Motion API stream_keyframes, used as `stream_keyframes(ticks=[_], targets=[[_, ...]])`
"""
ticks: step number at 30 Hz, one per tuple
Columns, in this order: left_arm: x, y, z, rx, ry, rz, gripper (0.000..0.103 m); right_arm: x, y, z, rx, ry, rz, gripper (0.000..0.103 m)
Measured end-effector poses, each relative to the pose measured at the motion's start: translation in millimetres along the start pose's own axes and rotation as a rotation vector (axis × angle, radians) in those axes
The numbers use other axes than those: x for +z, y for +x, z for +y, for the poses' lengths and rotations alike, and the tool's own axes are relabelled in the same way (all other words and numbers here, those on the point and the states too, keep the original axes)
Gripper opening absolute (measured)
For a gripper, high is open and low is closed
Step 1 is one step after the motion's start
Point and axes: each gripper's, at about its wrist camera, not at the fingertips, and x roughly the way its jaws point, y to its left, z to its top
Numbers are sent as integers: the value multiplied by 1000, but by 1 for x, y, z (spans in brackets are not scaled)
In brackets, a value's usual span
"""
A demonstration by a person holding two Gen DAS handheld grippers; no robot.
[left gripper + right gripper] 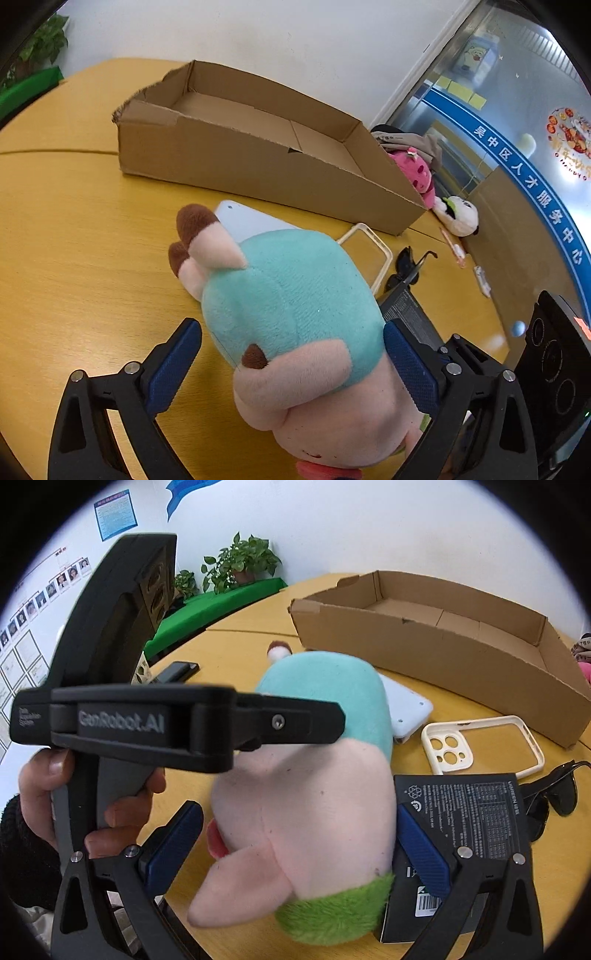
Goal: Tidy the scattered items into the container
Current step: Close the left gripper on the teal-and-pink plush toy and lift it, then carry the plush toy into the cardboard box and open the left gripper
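Note:
A plush pig toy (295, 295) with a teal body, pink head and green hair lies on the yellow table; it also shows in the right wrist view (314, 775). My left gripper (291, 350) is open with its blue pads on either side of the toy's body. My right gripper (299, 834) is open around the toy's head. The left gripper's body (147, 720) crosses the right wrist view. An open, empty cardboard box (258, 147) stands beyond the toy, also in the right wrist view (461, 646).
A white tablet (410, 709), a cream phone case (480, 746), a black boxed item (469, 812) and sunglasses (557, 794) lie right of the toy. A black phone (177, 672) lies left. Plush toys (458, 214) and a pen (452, 247) lie beside the box's right end.

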Motion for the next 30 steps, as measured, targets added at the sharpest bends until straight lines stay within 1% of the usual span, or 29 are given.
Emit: stream_keyframes(ticks=[2,3,4,8,10,14,16,19,22,30], targets=[[-1,2,2,-41,-20,13,93,2,2,2,-20,-4,2,101],[-1,2,3,-50,-25,14,92,3,2,3,-22,2,0,98],[-1,2,3,-52,-22,14,90,4,2,3,-22,7,-1,94],[-1,-2,-1,-50,-10,14,81,6,2,-1,0,33,-5,88],[0,-5,-2,-45,-8,12,79,7,0,-3,18,48,-11,85],[7,-15,-11,-46,-6,3,75,14,-13,-5,31,58,-39,83],[16,-26,-19,-52,16,-24,75,26,-24,-7,35,55,-69,83],[40,-47,-35,-61,64,-78,75,47,-42,-4,15,28,-129,83],[66,-61,-48,-55,108,-113,75,73,-57,-6,1,18,-183,83],[158,-100,-82,-71,246,-222,75,156,-94,-17,-60,-37,-326,83]])
